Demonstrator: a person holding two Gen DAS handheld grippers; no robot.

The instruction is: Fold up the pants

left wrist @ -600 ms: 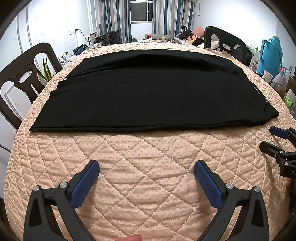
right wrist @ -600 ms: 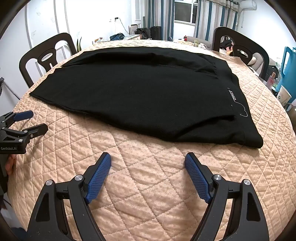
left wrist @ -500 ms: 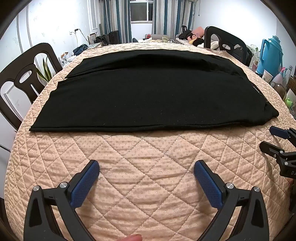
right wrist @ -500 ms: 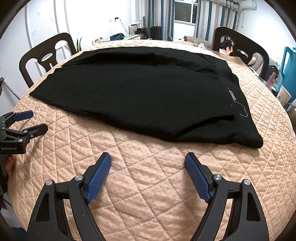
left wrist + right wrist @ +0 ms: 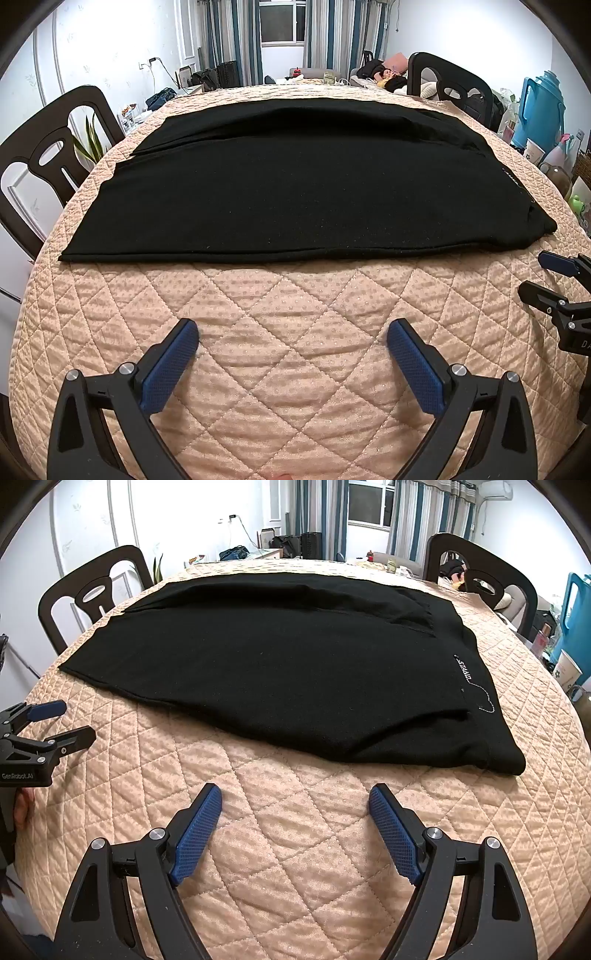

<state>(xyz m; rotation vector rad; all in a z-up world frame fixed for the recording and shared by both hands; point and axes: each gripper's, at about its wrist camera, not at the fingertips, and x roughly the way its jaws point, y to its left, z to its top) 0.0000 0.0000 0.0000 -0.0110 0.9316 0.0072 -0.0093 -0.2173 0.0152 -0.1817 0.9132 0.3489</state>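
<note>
Black knit pants [image 5: 303, 192] lie flat on the quilted peach table [image 5: 295, 332]; left gripper [image 5: 291, 354] and right gripper [image 5: 295, 816], wide open and empty, risk pinching quilt with hem.

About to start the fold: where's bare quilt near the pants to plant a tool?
Bare quilt lies between the pants' near edge and the two open tools, left tool and right tool. A bare strip also runs beyond the waistband. The pants cover most of the middle.
</note>
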